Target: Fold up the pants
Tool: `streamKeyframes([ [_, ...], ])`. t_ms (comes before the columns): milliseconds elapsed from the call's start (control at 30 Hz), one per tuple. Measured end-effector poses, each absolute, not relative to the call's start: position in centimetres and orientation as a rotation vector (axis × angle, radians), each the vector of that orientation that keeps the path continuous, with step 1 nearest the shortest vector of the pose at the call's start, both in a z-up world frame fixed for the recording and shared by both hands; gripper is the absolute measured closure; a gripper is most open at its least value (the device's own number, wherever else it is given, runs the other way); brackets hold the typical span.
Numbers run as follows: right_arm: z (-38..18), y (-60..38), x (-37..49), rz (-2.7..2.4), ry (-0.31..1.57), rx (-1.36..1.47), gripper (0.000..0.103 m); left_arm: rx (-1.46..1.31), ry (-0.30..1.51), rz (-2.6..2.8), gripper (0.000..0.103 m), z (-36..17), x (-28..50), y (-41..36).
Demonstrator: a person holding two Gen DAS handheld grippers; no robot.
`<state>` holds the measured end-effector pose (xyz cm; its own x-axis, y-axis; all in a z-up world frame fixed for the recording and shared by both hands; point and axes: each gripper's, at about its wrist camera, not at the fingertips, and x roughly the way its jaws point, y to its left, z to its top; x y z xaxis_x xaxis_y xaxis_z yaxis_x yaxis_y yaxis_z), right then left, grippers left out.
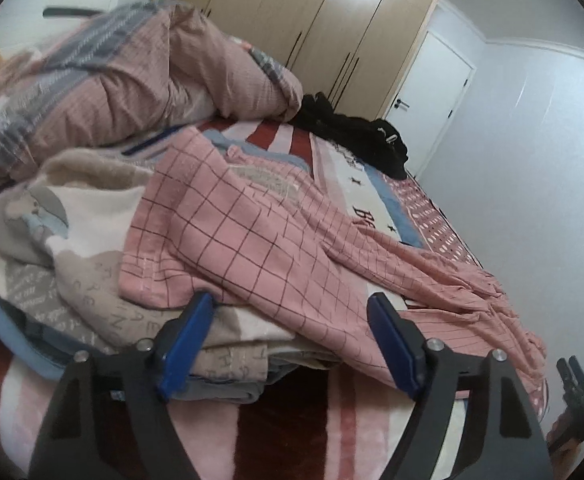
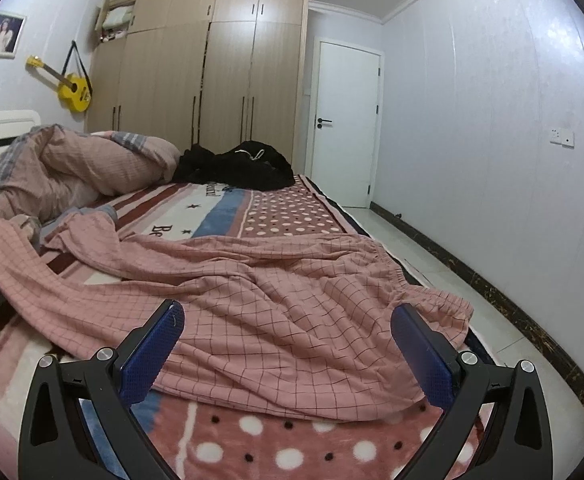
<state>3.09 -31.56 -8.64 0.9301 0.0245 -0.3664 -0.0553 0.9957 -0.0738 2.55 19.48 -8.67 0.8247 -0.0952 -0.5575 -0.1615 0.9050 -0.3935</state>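
Pink checked pants (image 1: pixel 271 240) lie spread and wrinkled across the bed. In the left wrist view their leg cuffs (image 1: pixel 151 272) rest on a pile of folded cloth, and the legs run off to the right. My left gripper (image 1: pixel 292 312) is open at the near edge of a leg, and its blue pads stand apart from the cloth on either side. In the right wrist view the pants (image 2: pixel 271 300) end in an elastic waistband (image 2: pixel 412 280) at the right. My right gripper (image 2: pixel 287 316) is open low over the waist end, with cloth lying between its fingers.
A striped and dotted blanket (image 2: pixel 292 448) covers the bed. A bunched pink quilt (image 2: pixel 91 160) and a black garment (image 2: pixel 243 164) lie at the far end. A folded beige printed blanket (image 1: pixel 91 220) is under the cuffs. The bed's edge and tiled floor (image 2: pixel 432 264) are on the right.
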Motion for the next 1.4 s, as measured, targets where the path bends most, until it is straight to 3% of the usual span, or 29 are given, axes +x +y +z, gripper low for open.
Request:
streamKeyframes([
  [267,-9.1,-33.1,3.3,0.01,0.399,-0.058,0.0,-0.52,0.653,0.042,0.026,-8.5,4.8,20.7],
  [300,-9.3,-34.0,3.5,0.006,0.412,-0.031,0.0,-0.524,0.653,0.05,0.03,-8.4,5.1,20.9],
  [367,-9.8,-35.4,3.7,0.004,0.439,0.014,0.0,-0.519,0.663,0.086,0.048,-8.4,5.9,21.1],
  [433,-10.6,-37.4,4.1,-0.021,0.488,0.068,0.0,-0.517,0.682,0.129,0.074,-8.6,6.8,21.4],
  [533,-12.2,-40.6,4.8,-0.042,0.585,0.182,0.0,-0.547,0.691,0.153,0.095,-8.8,7.1,22.0],
  [700,-15.2,-45.8,5.0,0.031,0.661,0.385,0.001,-0.5,0.664,0.163,0.099,-6.9,6.8,21.0],
  [767,-16.1,-47.4,5.4,0.097,0.66,0.431,0.016,-0.477,0.656,0.164,0.099,-6.2,6.6,20.4],
  [900,-16.4,-50.1,7.0,0.166,0.639,0.459,0.024,-0.434,0.645,0.214,0.1,-4.1,6.5,19.7],
  [967,-16.4,-51.3,8.4,0.186,0.654,0.486,0.04,-0.426,0.638,0.211,0.1,-3.3,6.5,19.5],
  [1033,-16.4,-52.1,9.4,0.193,0.675,0.493,0.05,-0.408,0.628,0.195,0.1,-2.4,6.3,19.2],
  [1233,-17.1,-51.1,11.3,0.243,0.772,0.565,0.065,-0.424,0.592,0.141,0.1,-0.7,5.7,20.2],
  [1333,-17.2,-50.2,11.3,0.183,0.781,0.565,0.089,-0.384,0.602,0.109,0.1,-0.3,6.1,20.7],
  [1400,-17.2,-50.0,11.1,0.171,0.78,0.612,0.093,-0.386,0.608,0.082,0.1,-0.2,6.2,21.1],
])
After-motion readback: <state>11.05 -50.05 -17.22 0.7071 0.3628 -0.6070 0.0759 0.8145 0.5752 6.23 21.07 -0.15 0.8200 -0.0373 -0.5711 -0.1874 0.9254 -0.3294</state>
